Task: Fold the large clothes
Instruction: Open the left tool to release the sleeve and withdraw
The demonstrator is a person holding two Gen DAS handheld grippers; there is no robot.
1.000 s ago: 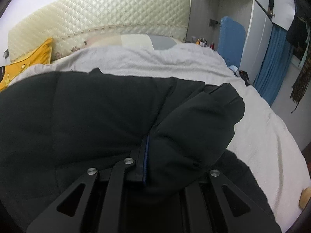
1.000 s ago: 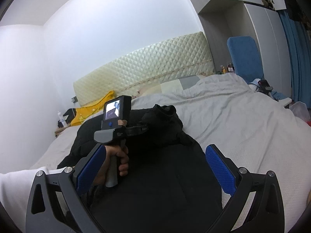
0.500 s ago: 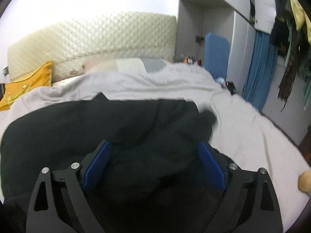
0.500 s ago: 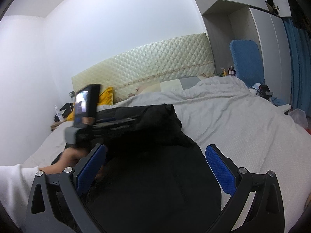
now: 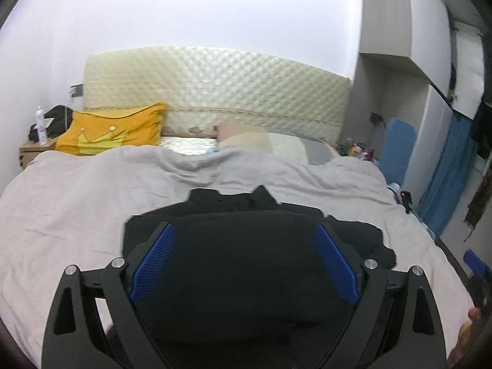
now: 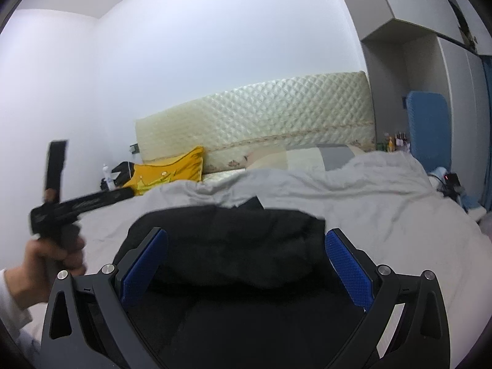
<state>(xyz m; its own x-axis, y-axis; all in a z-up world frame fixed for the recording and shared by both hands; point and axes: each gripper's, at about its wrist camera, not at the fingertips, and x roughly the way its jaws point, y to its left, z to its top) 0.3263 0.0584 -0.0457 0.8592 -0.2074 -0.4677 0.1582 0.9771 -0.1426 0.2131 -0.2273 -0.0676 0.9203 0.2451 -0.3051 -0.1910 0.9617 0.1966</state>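
A large black garment (image 5: 246,276) lies folded in a thick pile on the grey duvet (image 5: 77,203), its collar end toward the headboard. My left gripper (image 5: 244,261) hovers above its near part, jaws wide open, blue pads clear of the cloth. In the right wrist view the same garment (image 6: 230,240) lies ahead of my right gripper (image 6: 247,266), which also stands open and holds nothing. At that view's left, a person's hand (image 6: 55,252) grips the left tool's handle, raised above the bed and blurred.
A yellow cushion (image 5: 113,132) leans on the quilted headboard (image 5: 215,86). A nightstand with a bottle (image 5: 40,123) stands at the left. A blue chair back (image 5: 398,147), wardrobes and a blue curtain (image 5: 446,178) line the right side.
My left gripper let go of the black fold, opened wide, then pulled back and upward. The garment now lies lower and farther from it. My right gripper shifted slightly and stayed open.
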